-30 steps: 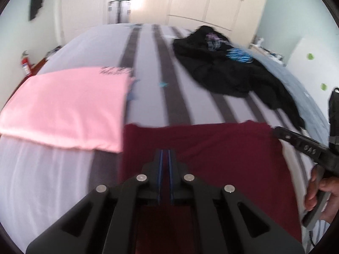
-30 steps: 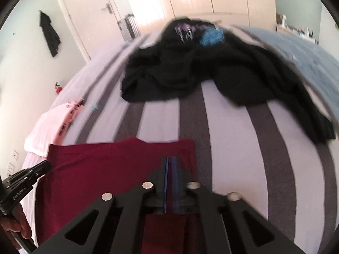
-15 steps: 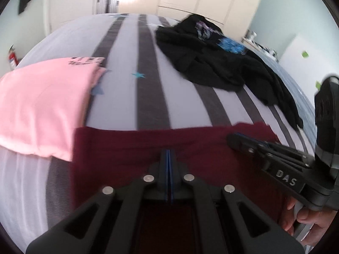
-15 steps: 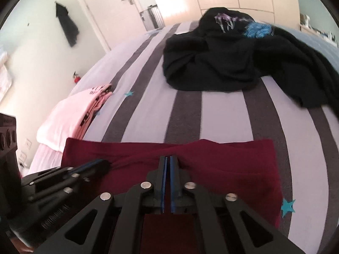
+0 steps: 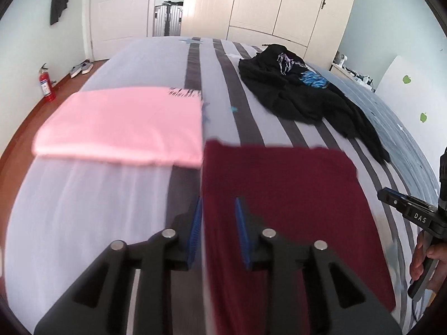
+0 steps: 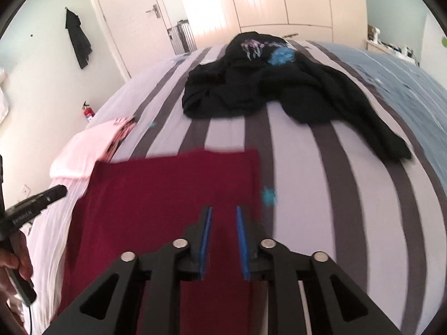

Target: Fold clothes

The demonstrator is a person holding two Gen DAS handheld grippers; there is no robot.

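Note:
A dark red garment (image 5: 282, 195) lies folded flat on the striped bed; it also shows in the right wrist view (image 6: 167, 203). My left gripper (image 5: 218, 209) is open and empty over its left edge. My right gripper (image 6: 223, 217) is open and empty over its right part. A folded pink garment (image 5: 123, 125) lies to the left, touching the red one's corner; it shows in the right wrist view (image 6: 89, 145) too. A crumpled black garment (image 5: 301, 97) lies farther back on the right, also in the right wrist view (image 6: 273, 86).
The bed (image 5: 97, 195) has grey and white stripes, with a blue cover (image 6: 405, 89) on its right side. A fire extinguisher (image 5: 46, 83) stands on the floor at left. Wardrobes (image 5: 279, 5) and a door (image 5: 120, 8) are behind.
Both grippers were shut on the dark red garment and have opened, letting it go. It now lies flat. Both grippers have drawn back and apart.

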